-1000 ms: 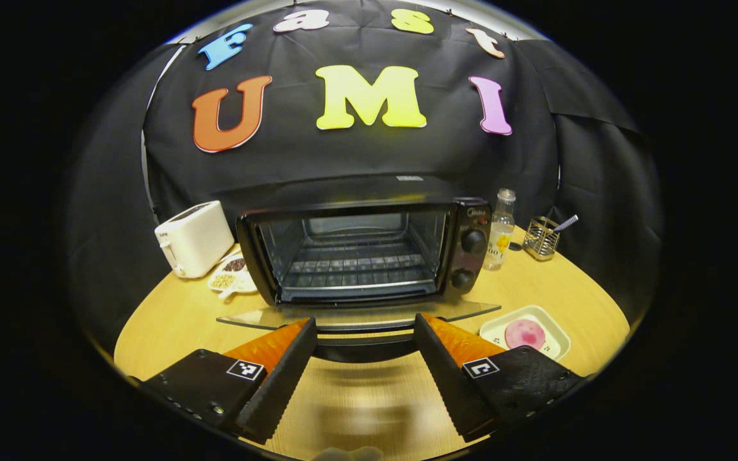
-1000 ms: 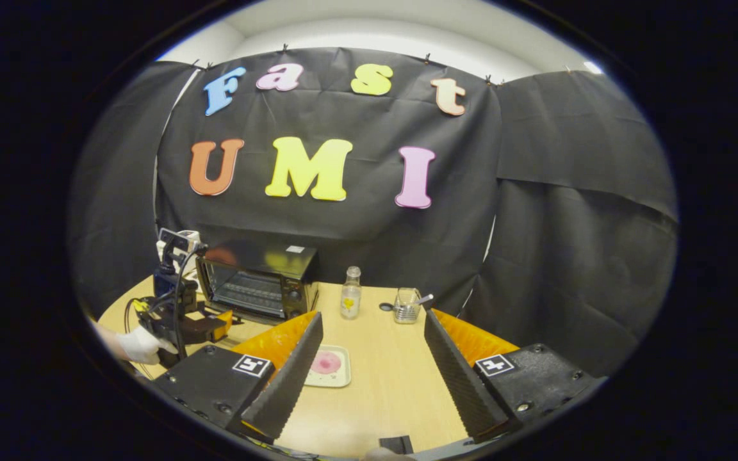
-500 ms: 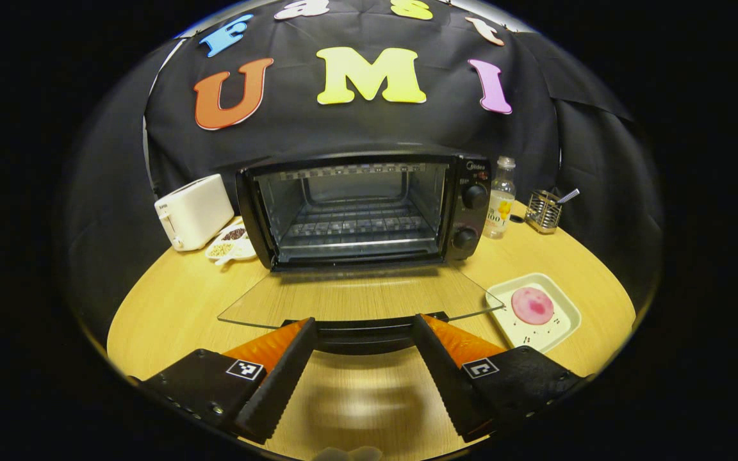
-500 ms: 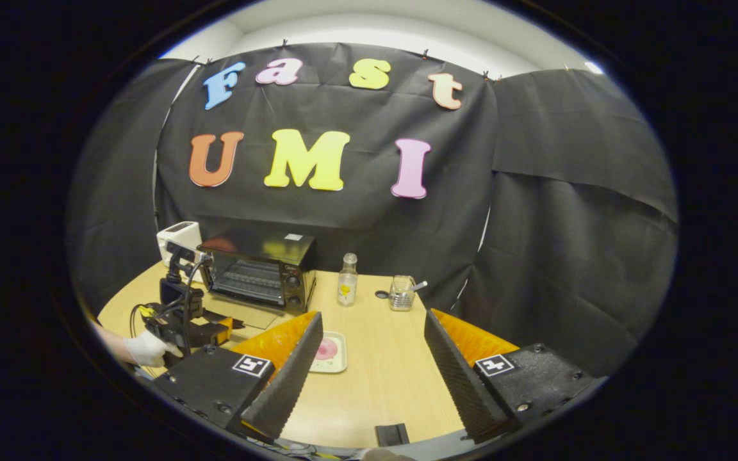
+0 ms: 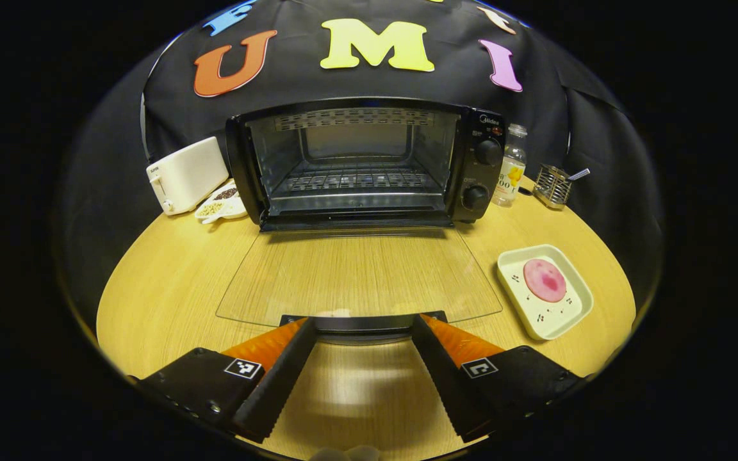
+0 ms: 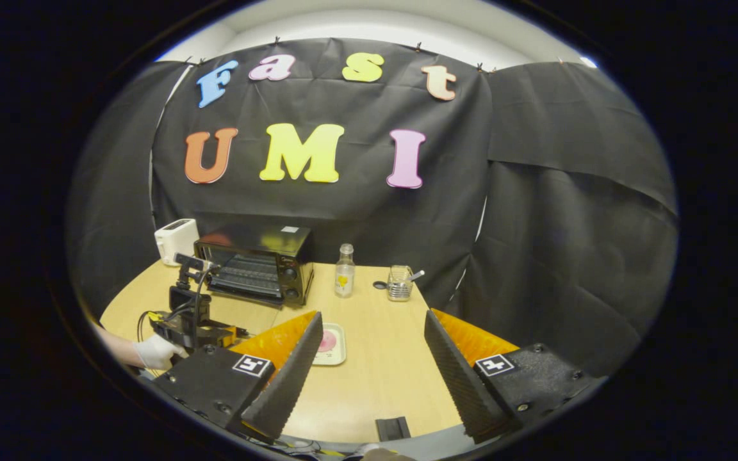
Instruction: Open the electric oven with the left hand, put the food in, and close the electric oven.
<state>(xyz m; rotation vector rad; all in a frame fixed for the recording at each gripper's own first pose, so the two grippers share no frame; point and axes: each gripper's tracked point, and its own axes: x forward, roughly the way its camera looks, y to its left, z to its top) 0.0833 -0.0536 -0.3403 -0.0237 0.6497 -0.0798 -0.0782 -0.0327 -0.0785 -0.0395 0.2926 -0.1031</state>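
The left tongs (image 5: 361,349) are spread, and the dark handle (image 5: 362,323) of the oven door lies across the gap between the two fingers, right at their tips; whether either finger touches it cannot be told. Just beyond the handle, the glass door (image 5: 359,275) lies folded down flat, nearly level with the surface (image 5: 170,269), and past it the electric oven (image 5: 362,163) stands open with its wire rack (image 5: 356,182) bare. Opening looks done.

To the right of the left tongs, beside the door's right edge, sits a white square plate (image 5: 567,320) carrying the food (image 5: 544,280), a flat pink round. In the right gripper view the same plate (image 6: 338,351) lies just ahead of the right tongs (image 6: 372,365), partly behind the left finger. These tongs are also spread and hold nothing, hovering above the surface. Farther to their left, a gloved hand (image 6: 154,352) holds the other gripper (image 6: 193,330) in front of the oven.

The food looks thin, soft and perhaps slippery, so pinching it directly risks squashing it. The plate is probably stiff and light but breakable, and its raised rim seems the better place to grip, kept level so the food does not slide. The glass door should be handled only by its handle and swung gently.
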